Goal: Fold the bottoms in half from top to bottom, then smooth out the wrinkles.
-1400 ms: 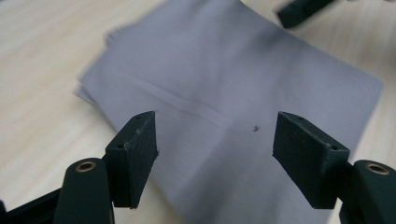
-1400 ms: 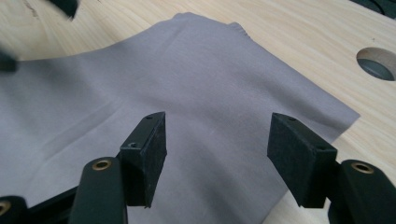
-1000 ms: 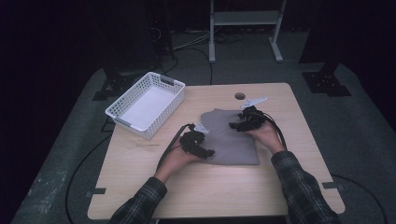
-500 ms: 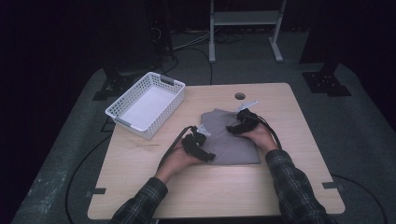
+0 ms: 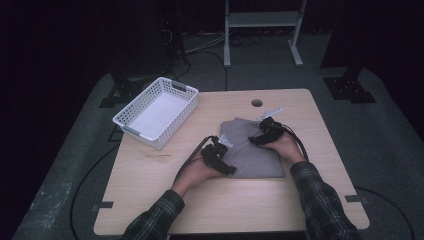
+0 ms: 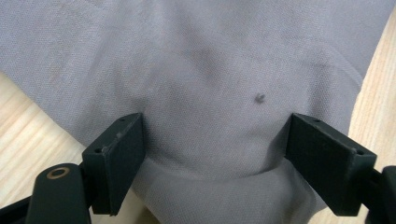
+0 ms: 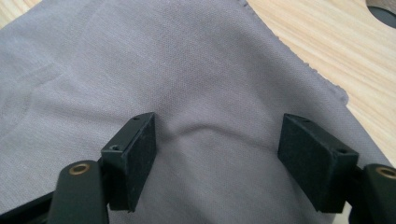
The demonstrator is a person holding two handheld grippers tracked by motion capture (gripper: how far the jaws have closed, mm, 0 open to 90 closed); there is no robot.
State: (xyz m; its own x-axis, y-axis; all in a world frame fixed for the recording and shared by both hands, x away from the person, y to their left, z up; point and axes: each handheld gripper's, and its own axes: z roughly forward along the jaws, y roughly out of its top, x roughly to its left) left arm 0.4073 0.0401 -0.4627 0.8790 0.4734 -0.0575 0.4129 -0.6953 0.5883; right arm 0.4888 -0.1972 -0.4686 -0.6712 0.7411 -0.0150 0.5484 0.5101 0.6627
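- Since a second ago the right gripper (image 5: 261, 136) has slid from the far right edge of the grey cloth (image 5: 252, 150) inward, onto the cloth's upper middle; the left gripper (image 5: 218, 159) sits at much the same near-left spot as before, and the cloth lies in the same place on the table (image 5: 150, 200).
- Both pairs of jaws have just been opening, the left a little more than the right, with cloth lying between each pair.
- In the left gripper view, the left gripper (image 6: 215, 154) stands with its jaws wide apart, both fingers (image 6: 116, 161) down on the fabric; the pads press on nothing, and a low ridge of cloth bulges between them.
- A small dark speck (image 6: 259, 97) sits on the cloth (image 6: 196, 70) just ahead of the left gripper's right-hand finger; bare wood shows beyond the outer side of each finger.
- In the right gripper view, the right gripper (image 7: 219, 149) is likewise spread open, its fingers (image 7: 133, 156) resting on the cloth (image 7: 140, 70) with a soft raised fold running across the gap between them, unpinched.
- The cloth's hemmed edge runs diagonally ahead of and beside the right-hand finger of that gripper, with table wood past it; a dark round hole (image 7: 383, 11) in the table shows at the far corner.
- From the high view, the cloth lies flat in a folded, roughly square shape under and between both grippers, which are near each other.
- A white basket (image 5: 131, 122) stands well apart from the left gripper's fingers, off to their left and farther away.
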